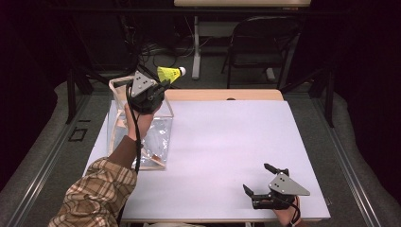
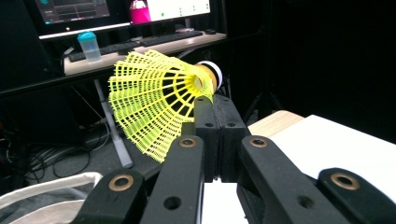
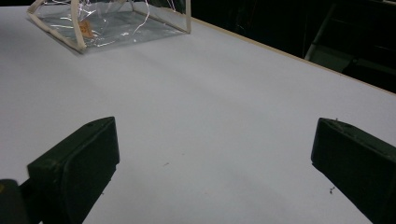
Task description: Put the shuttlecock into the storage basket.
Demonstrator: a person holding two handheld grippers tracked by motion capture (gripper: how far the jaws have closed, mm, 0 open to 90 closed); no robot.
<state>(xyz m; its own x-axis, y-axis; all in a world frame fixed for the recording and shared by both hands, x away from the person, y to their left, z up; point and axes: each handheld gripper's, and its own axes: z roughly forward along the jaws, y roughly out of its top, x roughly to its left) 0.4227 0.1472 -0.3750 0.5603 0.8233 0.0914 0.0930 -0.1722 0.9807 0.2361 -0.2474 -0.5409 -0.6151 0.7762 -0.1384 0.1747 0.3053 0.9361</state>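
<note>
Yellow plastic mesh shuttlecock with a white-banded cork tip [image 1: 170,73]: held aloft at the far left of the scene, above the far edge of the clear plastic pouch with cream piping [image 1: 161,137], skirt fanned toward the left, cork pointing right and away. In the left gripper view the same shuttlecock [image 2: 159,100] sat pinched at the narrow neck of its skirt, just behind the cork.

Left gripper [image 1: 163,86]: jaws clamped together on that thin neck, black pads meeting with only a sliver of mesh between them.

Right gripper [image 1: 257,181]: rested near the near right corner of the white table top [image 1: 227,142], jaws spread wide and empty, well apart from the pouch.

Pouch: stood on the left side of the table top, mouth up, its soft transparent walls slack. From the right gripper view its base [image 3: 112,25] lay at the far left.

Risks, as judged:
- Grip was narrow and off-centre; the light shuttlecock could pivot or slip free if the hand swung quickly.
- Flexible mesh could crush or spring out under the pads.
- With the pouch unsupported, the skirt could catch the rim and tip or fold the pouch instead of dropping in.
- A release from that height could bounce the shuttlecock off the far table edge.
</note>
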